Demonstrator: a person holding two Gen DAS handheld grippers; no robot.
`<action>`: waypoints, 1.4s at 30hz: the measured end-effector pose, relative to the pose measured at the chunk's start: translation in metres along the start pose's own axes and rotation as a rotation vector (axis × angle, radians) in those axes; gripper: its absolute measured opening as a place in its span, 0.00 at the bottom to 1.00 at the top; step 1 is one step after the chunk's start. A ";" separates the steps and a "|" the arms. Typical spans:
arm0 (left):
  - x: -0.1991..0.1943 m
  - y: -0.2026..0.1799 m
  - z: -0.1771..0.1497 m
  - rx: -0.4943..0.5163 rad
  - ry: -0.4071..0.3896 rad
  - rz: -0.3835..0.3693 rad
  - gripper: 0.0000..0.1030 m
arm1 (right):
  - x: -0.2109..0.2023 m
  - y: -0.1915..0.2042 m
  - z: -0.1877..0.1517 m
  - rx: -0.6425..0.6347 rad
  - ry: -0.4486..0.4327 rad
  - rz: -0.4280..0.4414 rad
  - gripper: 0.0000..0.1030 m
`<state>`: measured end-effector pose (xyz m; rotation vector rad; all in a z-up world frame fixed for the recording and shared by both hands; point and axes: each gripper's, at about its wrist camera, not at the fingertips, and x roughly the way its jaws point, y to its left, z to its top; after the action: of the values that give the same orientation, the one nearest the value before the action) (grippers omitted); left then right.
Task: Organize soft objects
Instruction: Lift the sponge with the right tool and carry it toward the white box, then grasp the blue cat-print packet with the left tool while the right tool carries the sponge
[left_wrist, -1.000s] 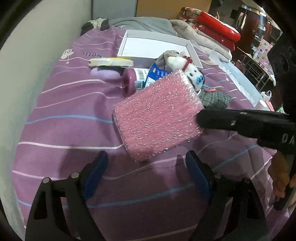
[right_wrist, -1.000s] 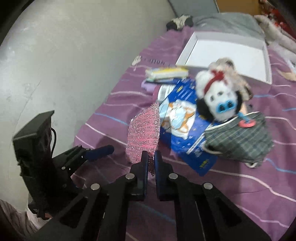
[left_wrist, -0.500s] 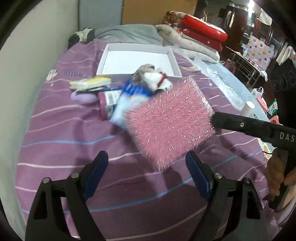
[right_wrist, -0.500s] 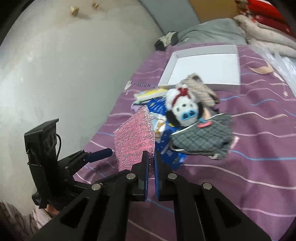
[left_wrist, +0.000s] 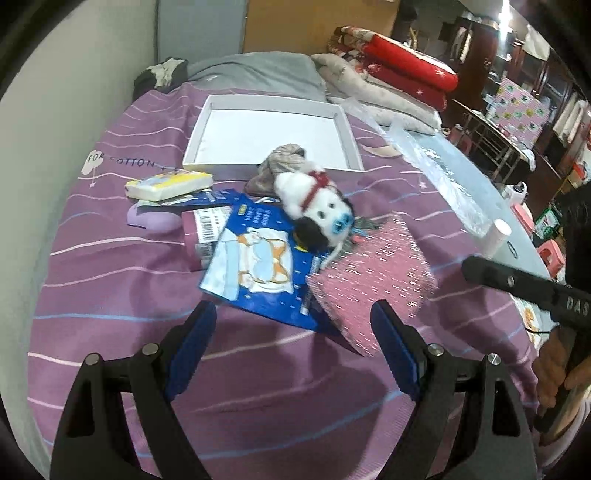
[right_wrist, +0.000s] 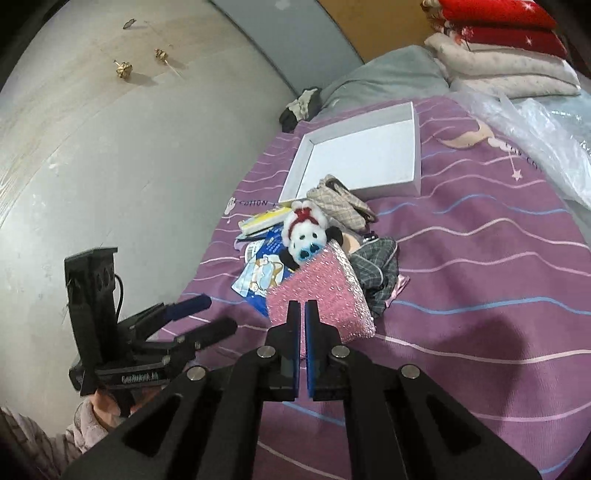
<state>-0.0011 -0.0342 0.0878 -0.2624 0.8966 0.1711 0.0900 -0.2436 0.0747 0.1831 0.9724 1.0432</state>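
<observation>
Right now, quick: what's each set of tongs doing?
Left tongs: open, holding nothing.
Right tongs: shut on the near edge of the pink sponge.

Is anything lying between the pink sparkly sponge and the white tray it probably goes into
Yes. Between the pink sparkly sponge in the right claw and the shallow white tray lies the pile: a white plush dog, a blue printed packet and a beige checked cloth. It would likely need lifting over them.
</observation>
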 end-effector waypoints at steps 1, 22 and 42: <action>0.001 0.002 -0.001 -0.004 0.002 0.003 0.83 | 0.004 -0.001 0.000 -0.004 0.007 0.001 0.02; 0.042 -0.001 -0.008 0.025 0.082 0.011 0.65 | 0.059 -0.050 -0.011 0.133 0.113 0.085 0.23; 0.050 0.057 -0.008 -0.295 0.065 -0.142 0.64 | 0.031 -0.026 -0.002 0.073 0.008 0.106 0.13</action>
<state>0.0090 0.0201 0.0346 -0.6070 0.9124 0.1634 0.1096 -0.2340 0.0407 0.2938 1.0179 1.1069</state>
